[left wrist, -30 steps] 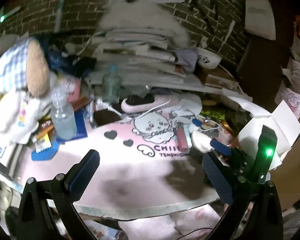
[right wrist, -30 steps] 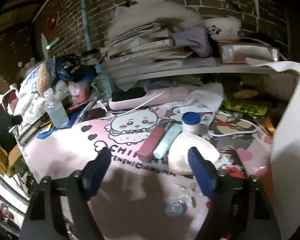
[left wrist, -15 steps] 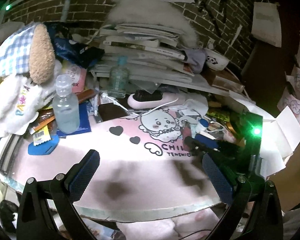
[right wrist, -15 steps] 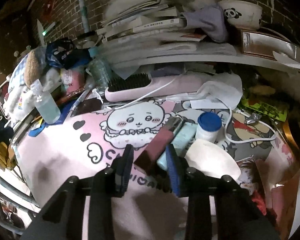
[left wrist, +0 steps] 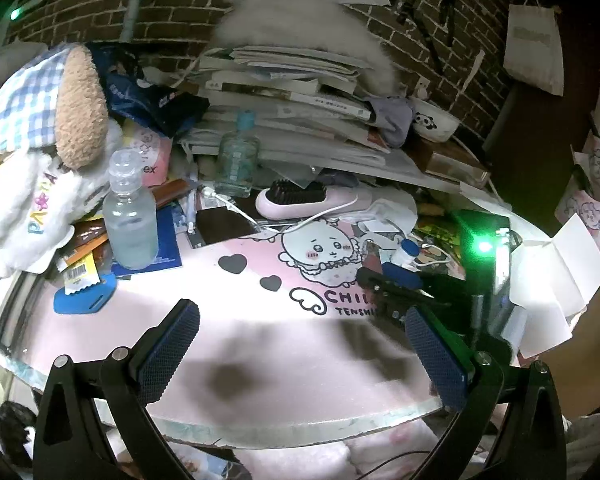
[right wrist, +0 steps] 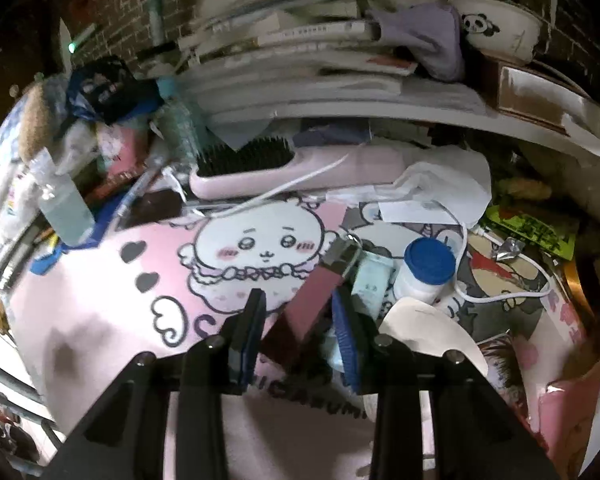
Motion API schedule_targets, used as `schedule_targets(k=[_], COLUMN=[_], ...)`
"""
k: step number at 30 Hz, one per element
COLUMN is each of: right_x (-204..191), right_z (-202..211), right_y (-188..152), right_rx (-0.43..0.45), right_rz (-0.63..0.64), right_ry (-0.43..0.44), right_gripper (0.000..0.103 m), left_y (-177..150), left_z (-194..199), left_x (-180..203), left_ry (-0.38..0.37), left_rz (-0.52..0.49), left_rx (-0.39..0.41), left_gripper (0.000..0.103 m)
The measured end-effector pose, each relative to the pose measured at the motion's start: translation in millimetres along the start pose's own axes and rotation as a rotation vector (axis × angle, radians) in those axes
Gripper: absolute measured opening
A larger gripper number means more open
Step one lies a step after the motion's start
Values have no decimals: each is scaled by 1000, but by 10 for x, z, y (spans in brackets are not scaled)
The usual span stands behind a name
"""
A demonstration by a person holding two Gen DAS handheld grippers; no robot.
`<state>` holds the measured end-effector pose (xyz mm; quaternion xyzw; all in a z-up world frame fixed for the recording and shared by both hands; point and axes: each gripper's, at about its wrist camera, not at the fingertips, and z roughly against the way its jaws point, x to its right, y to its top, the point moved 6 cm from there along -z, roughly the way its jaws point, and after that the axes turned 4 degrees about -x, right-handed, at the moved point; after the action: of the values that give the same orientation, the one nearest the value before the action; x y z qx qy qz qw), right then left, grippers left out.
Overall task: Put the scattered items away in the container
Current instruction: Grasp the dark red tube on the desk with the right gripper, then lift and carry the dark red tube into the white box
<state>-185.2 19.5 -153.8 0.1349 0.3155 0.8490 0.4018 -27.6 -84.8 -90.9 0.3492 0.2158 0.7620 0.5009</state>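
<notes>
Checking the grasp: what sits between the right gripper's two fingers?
In the right wrist view, the dark pink tube lies between the right gripper fingers; contact is not clear.

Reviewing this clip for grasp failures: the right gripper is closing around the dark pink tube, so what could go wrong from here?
The right gripper straddles only the near end of the dark pink tube, so lifted it may pivot or slip out. The mint tube lies right beside it and the blue-capped bottle stands close by, so either could get nudged or knocked over. The white cable loops nearby and might snag.
</notes>
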Motion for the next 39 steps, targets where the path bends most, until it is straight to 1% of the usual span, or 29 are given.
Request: schedule_targets(k=[4,7,8,10,12,15,17,22,24,28,32,39], right_x=[-68,-94,-101,-126,-159,-226,-277,-322,-318,-268,-178,115], right_z=[-49,-52,-44,-16,40,162,275,456,489,568,752,1334], right_y=[7,-8,-17,-46,-98,-245,-365,-639,-673,-642,-508,-227], right_rx=[-10,-18,-18,-19,-25,-28,-18,14,44,55,65,137], right_rz=[41,53,63,80,87,103,121,155,171,158,146,100], right_ry=[-2,30,37,53,90,156,184,192,171,168,160,151], right_gripper=[31,17,15,15,15,15,15,15,15,15,15,15], left_y=[10,10,9,6,-3,-35,-57,-80,-75,-93,-98,-73], left_z=[-12,-12,-11,-11,-20,-39,-52,-76,-73,-85,-92,-109], left_x=[11,10,10,7,5,-5,-9,9,28,57,67,194], left_ry=[4,2,4,5,5,2,5,1,1,3,6,-22], left_rz=[-3,-4,-3,-2,1,8,8,11,10,6,3,-32], left_rx=[-3,-4,-4,-3,-5,-11,-16,-20,-16,-25,-28,-27], left_gripper=[103,103,103,103,103,103,103,103,103,103,103,103])
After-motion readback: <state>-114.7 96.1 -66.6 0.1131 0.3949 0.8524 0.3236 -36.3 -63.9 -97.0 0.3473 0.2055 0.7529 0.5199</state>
